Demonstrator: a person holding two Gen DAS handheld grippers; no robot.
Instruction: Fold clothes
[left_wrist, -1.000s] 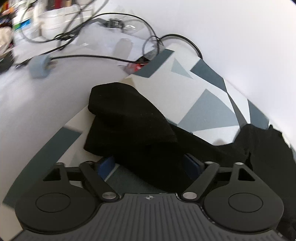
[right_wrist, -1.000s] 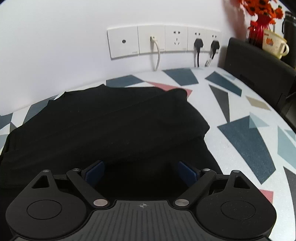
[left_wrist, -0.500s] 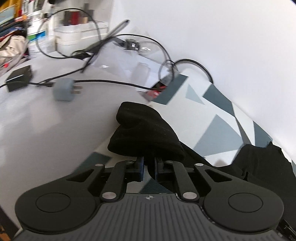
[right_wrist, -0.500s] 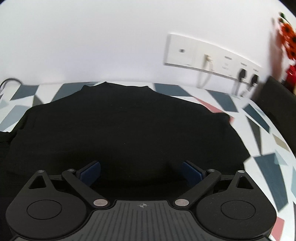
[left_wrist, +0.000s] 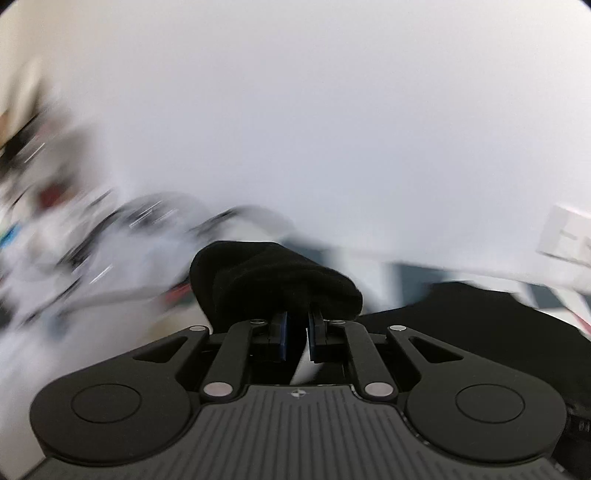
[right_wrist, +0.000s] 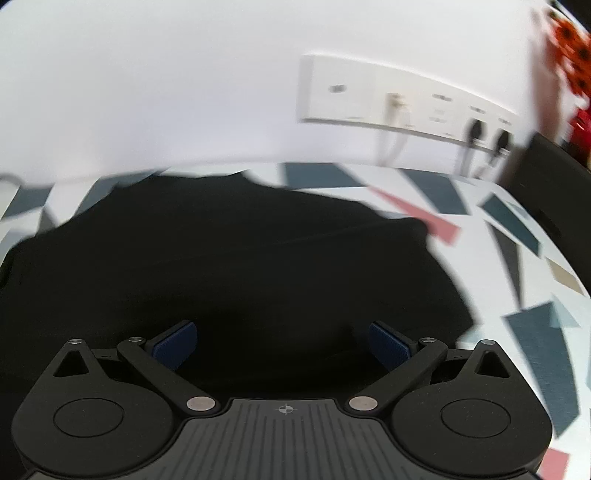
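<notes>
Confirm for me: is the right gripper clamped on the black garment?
No: the right gripper has its jaws apart and opening above the black garment, pads gripping nothing.

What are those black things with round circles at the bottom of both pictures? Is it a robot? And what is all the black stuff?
No robot: a person holds two grabbing tools, and each has a camera looking along its two fingers. One picture comes from the left gripper, pinched shut on a fold of black cloth. The other comes from the right gripper, whose jaws are opening and pinching nothing, above a black garment. It lies on a table patterned with triangles. Behind are wall sockets.
</notes>
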